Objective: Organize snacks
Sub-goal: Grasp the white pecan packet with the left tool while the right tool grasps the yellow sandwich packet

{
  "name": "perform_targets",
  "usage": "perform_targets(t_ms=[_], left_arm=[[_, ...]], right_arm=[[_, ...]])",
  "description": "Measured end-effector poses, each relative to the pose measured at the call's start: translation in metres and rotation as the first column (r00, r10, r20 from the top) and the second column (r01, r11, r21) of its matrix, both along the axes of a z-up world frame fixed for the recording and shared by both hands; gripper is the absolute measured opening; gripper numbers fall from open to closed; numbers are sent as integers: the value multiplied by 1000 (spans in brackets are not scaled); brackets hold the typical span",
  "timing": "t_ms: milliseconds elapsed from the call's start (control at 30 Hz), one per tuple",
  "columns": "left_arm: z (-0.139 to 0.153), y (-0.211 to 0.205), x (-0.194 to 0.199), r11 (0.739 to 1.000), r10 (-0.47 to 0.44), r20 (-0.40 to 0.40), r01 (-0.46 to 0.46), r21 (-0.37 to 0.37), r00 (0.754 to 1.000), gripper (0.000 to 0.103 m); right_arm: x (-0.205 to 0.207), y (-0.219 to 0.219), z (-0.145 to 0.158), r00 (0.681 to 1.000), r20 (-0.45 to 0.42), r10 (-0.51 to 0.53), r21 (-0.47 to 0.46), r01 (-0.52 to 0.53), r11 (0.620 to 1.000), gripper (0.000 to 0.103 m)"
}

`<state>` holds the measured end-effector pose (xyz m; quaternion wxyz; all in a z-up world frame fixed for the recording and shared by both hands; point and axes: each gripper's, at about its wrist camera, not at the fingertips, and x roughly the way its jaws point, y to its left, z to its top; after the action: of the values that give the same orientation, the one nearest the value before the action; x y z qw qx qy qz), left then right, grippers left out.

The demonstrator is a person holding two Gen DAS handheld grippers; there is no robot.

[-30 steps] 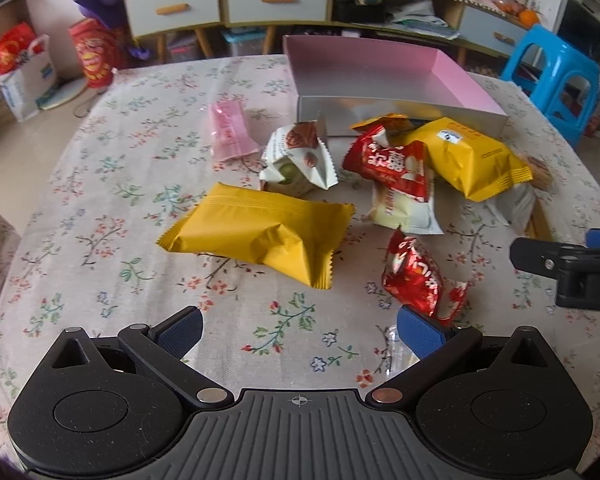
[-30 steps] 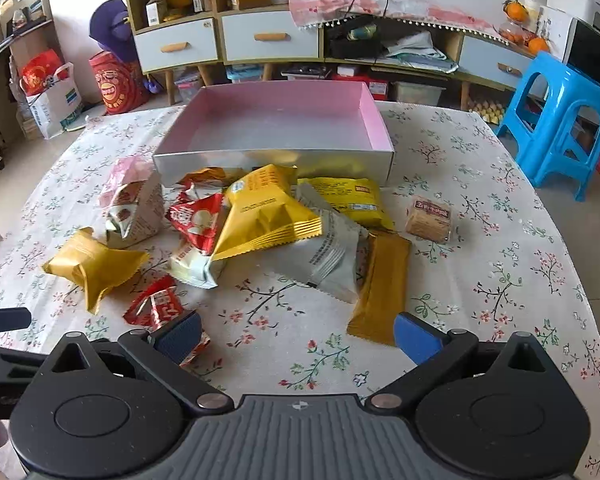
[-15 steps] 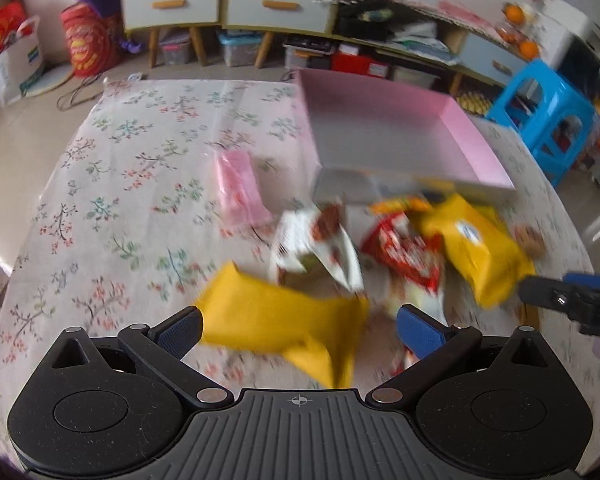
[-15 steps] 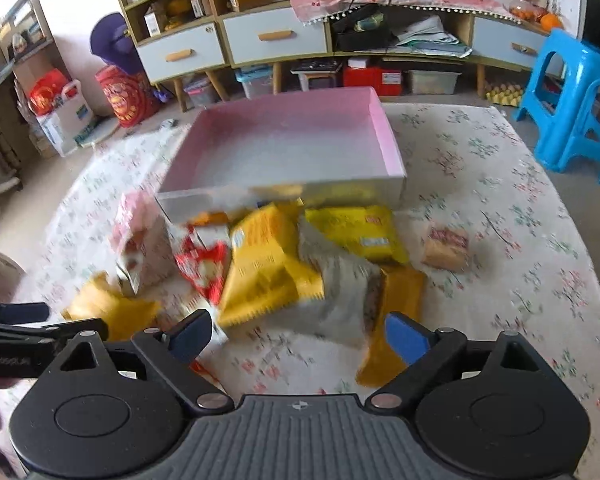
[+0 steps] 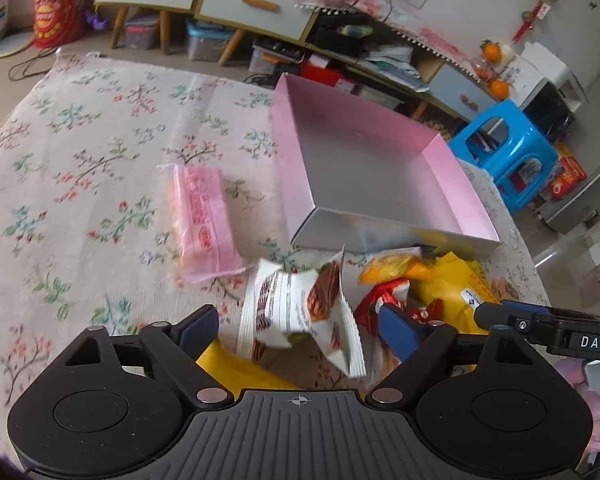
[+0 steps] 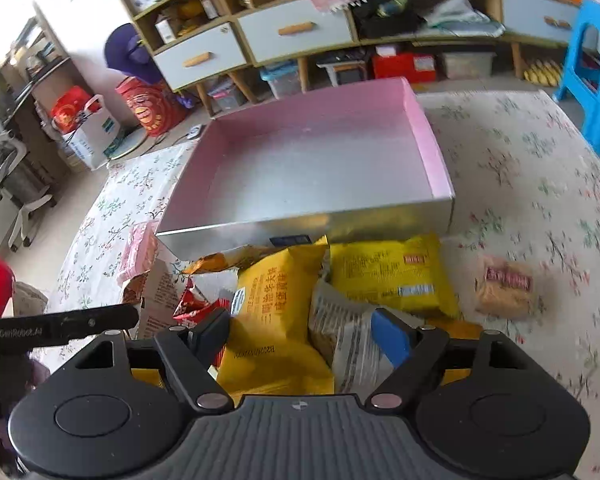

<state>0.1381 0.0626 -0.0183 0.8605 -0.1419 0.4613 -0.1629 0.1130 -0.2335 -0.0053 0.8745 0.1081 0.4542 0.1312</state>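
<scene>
An empty pink box [image 5: 364, 168] with silver outer walls stands on the floral table; it also shows in the right wrist view [image 6: 316, 168]. Snacks lie heaped against its near wall. My left gripper [image 5: 300, 330] is open, its jaws either side of a white snack bag [image 5: 300, 312] above a yellow packet [image 5: 236, 368]. A pink packet [image 5: 202, 220] lies apart to the left. My right gripper [image 6: 304, 336] is open over a yellow packet [image 6: 272, 312] and a grey-white bag [image 6: 348, 340]. Another yellow packet [image 6: 392, 272] lies by the box.
A small brown biscuit pack [image 6: 504, 288] lies alone on the right of the table. Red wrappers [image 5: 388, 300] and an orange packet [image 5: 392, 268] sit in the heap. A blue stool [image 5: 508, 152] and low cabinets [image 6: 284, 36] stand beyond the table.
Both grippers have moved forward and down over the snack heap, closer to the box. The left one now straddles the white bag; the right one sits over the yellow and grey bags.
</scene>
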Motion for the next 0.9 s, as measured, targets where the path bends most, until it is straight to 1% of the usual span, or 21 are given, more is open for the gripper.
perform_targets(t_ms=[133, 200, 367, 400, 433, 467, 567, 633, 733, 833, 867, 900], left_arm=[[-7, -1, 5, 1000, -7, -6, 7, 3, 1000, 76], [-9, -3, 4, 1000, -16, -2, 16, 17, 1000, 75], [-12, -6, 2, 999, -44, 17, 44, 20, 999, 71], [-12, -7, 2, 999, -48, 20, 48, 20, 999, 71], [-13, -8, 1, 998, -52, 22, 52, 19, 998, 70], [-13, -8, 1, 998, -57, 24, 56, 18, 998, 69], [-14, -12, -2, 998, -64, 34, 63, 31, 997, 67], [-12, -14, -3, 997, -71, 45, 69, 45, 996, 64], [-11, -17, -4, 995, -79, 59, 75, 61, 995, 62], [-9, -18, -5, 994, -80, 69, 74, 75, 994, 58], [-8, -18, -5, 994, -78, 72, 72, 82, 994, 55], [-6, -18, -6, 994, -75, 77, 68, 89, 994, 47]], right_arm=[[3, 7, -1, 999, 28, 32, -33, -32, 999, 61], [4, 12, -1, 998, 42, 55, -61, -52, 997, 60], [2, 21, -3, 991, 74, 108, -128, -98, 987, 58], [1, 22, -2, 989, 85, 122, -136, -110, 985, 54], [0, 23, -2, 987, 89, 135, -134, -123, 983, 46], [0, 25, -2, 986, 86, 145, -130, -133, 983, 41], [-3, 30, -4, 982, 95, 163, -163, -147, 976, 39], [-3, 33, -6, 980, 91, 175, -181, -157, 971, 33], [-4, 36, -8, 980, 93, 175, -204, -153, 967, 31], [-3, 35, -7, 980, 98, 173, -206, -150, 967, 29], [-3, 35, -6, 980, 99, 171, -204, -148, 968, 29], [-3, 35, -6, 981, 100, 169, -202, -147, 968, 28]])
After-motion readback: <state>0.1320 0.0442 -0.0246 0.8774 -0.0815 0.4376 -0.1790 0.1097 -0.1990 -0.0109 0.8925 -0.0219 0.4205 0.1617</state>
